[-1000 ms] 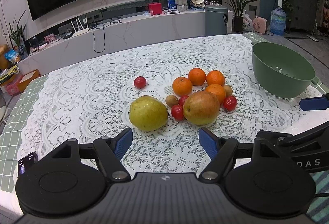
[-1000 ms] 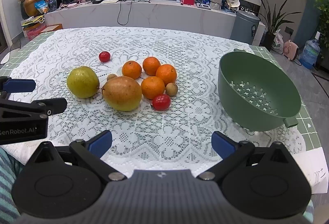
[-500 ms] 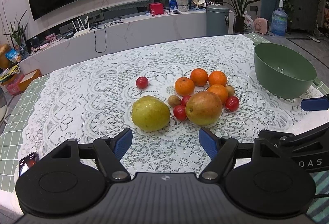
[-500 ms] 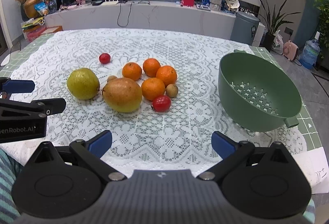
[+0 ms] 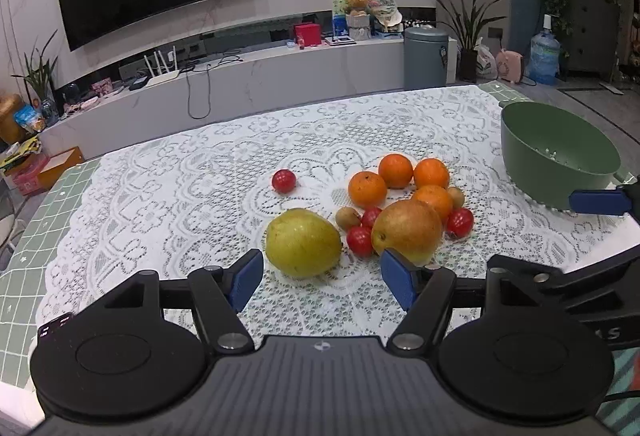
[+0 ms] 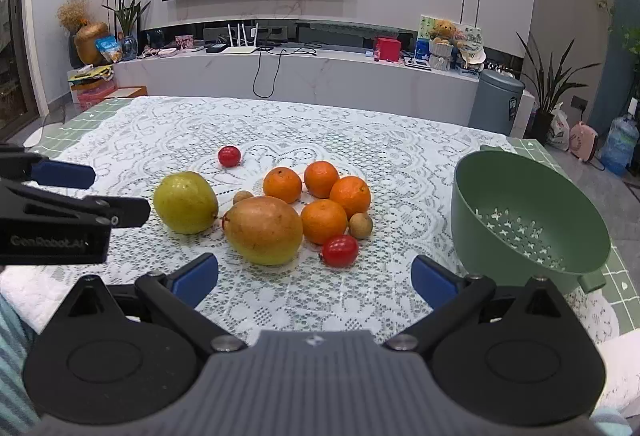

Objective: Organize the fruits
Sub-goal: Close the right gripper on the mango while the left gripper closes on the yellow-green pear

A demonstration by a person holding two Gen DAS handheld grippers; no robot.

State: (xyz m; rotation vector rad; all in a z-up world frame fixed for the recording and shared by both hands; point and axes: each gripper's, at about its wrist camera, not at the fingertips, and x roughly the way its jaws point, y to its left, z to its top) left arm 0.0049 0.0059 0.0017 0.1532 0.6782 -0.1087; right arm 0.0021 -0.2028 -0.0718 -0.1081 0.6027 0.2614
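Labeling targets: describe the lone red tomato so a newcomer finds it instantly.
Start at the lace tablecloth and find the fruit cluster at its centre. The lone red tomato lies beyond the yellow-green pear, toward the TV, touching no other fruit.

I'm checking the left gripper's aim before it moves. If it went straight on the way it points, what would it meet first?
Most likely the yellow-green pear, just ahead of the left gripper, whose jaws are closing with nothing between them yet. Depth is hard to judge.

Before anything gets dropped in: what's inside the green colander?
The green colander shows only its bare perforated bottom in the right wrist view; no fruit lies in it. Its near wall hides a strip of the inside just behind the rim.
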